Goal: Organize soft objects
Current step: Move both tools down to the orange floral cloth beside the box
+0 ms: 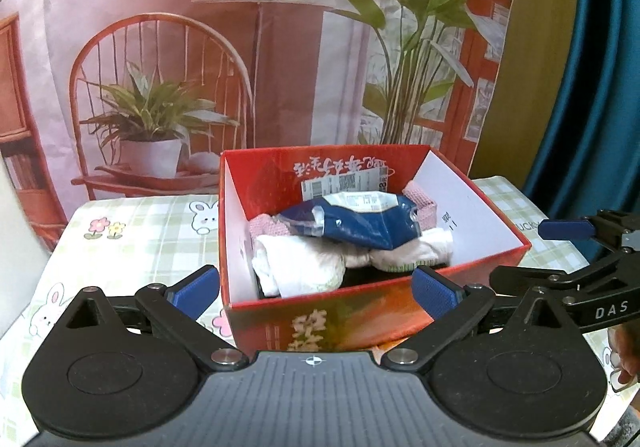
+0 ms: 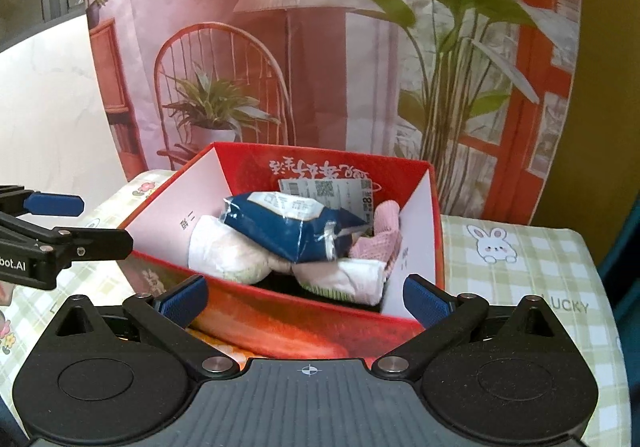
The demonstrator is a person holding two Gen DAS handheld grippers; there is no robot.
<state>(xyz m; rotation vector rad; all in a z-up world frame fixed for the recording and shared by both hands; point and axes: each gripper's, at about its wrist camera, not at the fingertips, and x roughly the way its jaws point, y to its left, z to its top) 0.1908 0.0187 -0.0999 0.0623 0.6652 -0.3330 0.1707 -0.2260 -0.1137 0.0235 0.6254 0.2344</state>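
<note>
A red box stands on the checked tablecloth and holds soft things. On top lies a blue plastic pack, over white cloth bundles and a pink knitted cloth. My left gripper is open, its blue pads apart at the box's near wall, nothing between them. My right gripper is open too, in front of the box's near wall, empty. Each gripper shows at the edge of the other's view.
The table wears a green-checked cloth with rabbits and flowers. Behind it hangs a printed backdrop with a chair, a lamp and plants. A blue curtain hangs at the right. A hand shows at the right edge.
</note>
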